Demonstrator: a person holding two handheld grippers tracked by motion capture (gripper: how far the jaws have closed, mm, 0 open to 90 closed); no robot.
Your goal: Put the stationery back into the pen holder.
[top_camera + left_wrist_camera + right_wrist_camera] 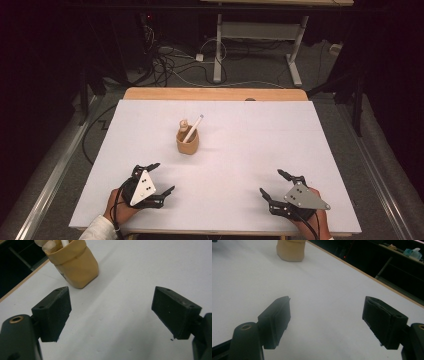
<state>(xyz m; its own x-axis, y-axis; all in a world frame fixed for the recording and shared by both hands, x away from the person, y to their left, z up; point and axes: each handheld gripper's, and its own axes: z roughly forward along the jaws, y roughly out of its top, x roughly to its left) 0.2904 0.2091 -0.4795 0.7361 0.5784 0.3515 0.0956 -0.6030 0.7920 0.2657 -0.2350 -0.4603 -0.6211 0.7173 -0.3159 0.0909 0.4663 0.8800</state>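
A tan cup (187, 142) stands upright near the middle of the white table top (250, 150). A white stick (193, 128) leans out of it to the upper right, beside a beige rounded piece (183, 123). My left gripper (156, 176) rests at the front left, open and empty, well short of the cup. In the left gripper view the cup (75, 265) sits ahead, to the upper left of the gap (111, 312). My right gripper (275, 184) lies at the front right, open with nothing in it. The right gripper view has the cup (290, 250) far ahead, left of its gap (327, 320).
The white sheet covers a wooden table whose bare edge (215, 93) shows at the back. Beyond it stand a desk frame (260, 45) and loose cables (170, 65) on the floor. Metal rails (55, 165) run along both sides.
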